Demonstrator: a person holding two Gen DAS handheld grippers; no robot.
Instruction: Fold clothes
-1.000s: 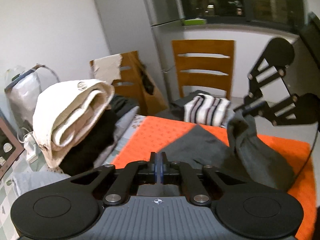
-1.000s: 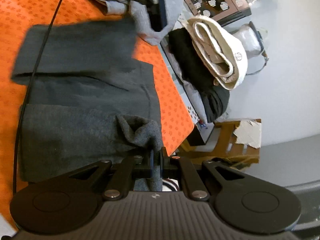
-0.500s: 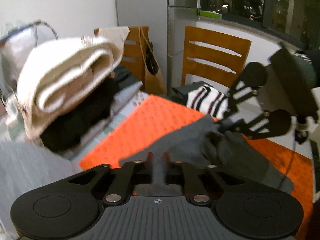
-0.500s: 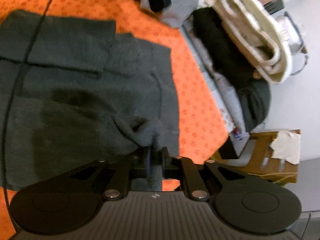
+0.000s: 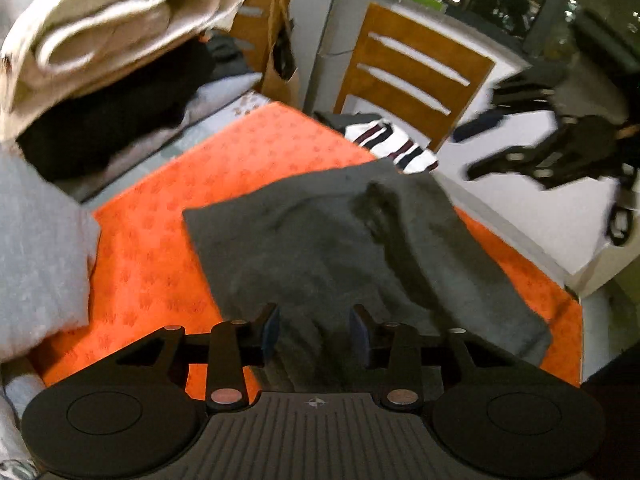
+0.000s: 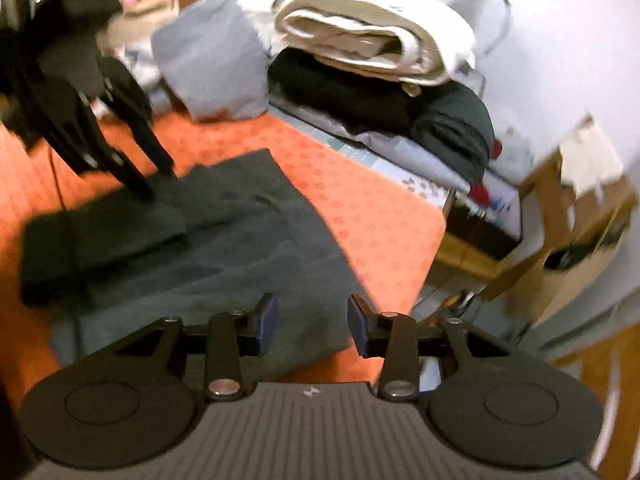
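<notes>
Your left tongs [image 5: 314, 330] and right tongs [image 6: 308, 324], both pinching before, now gape empty over the grey garment [image 5: 360, 248], which lies folded on the orange mat [image 5: 160, 240], nearest your left tongs.

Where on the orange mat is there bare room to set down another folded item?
Bare orange mat lies between the dark grey garment and the light grey folded cloth. The stack under the cream bundle is crowded.
</notes>
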